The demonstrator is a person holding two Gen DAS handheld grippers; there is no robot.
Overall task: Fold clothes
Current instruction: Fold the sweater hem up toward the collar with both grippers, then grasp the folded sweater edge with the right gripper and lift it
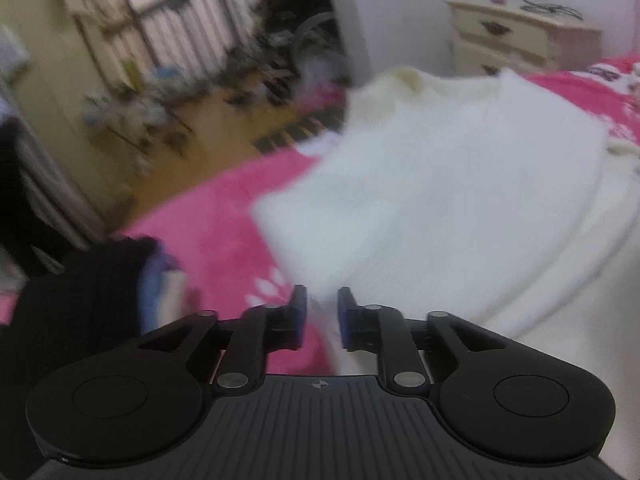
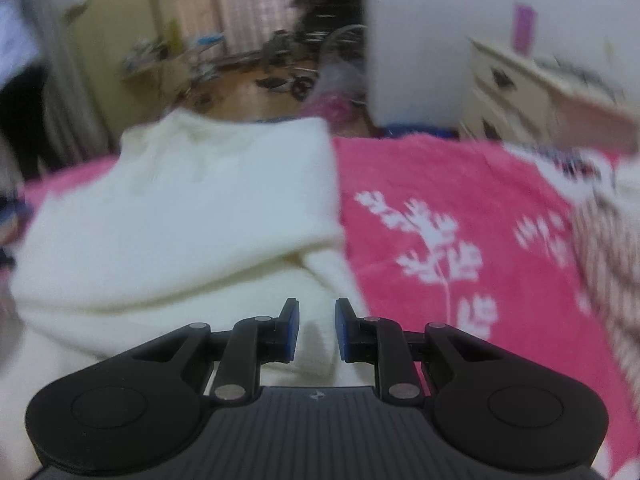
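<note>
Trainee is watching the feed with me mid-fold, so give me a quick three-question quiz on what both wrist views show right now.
1. True or false: the white sweater lies on a pink bedspread.
2. Which gripper has white fabric between its fingers: A) left gripper B) right gripper C) both?
3. What furniture stands beyond the bed on the right?

Key
1. True.
2. C, both stand open over a sweater edge; whether either pinches it is unclear.
3. A cream dresser.
</note>
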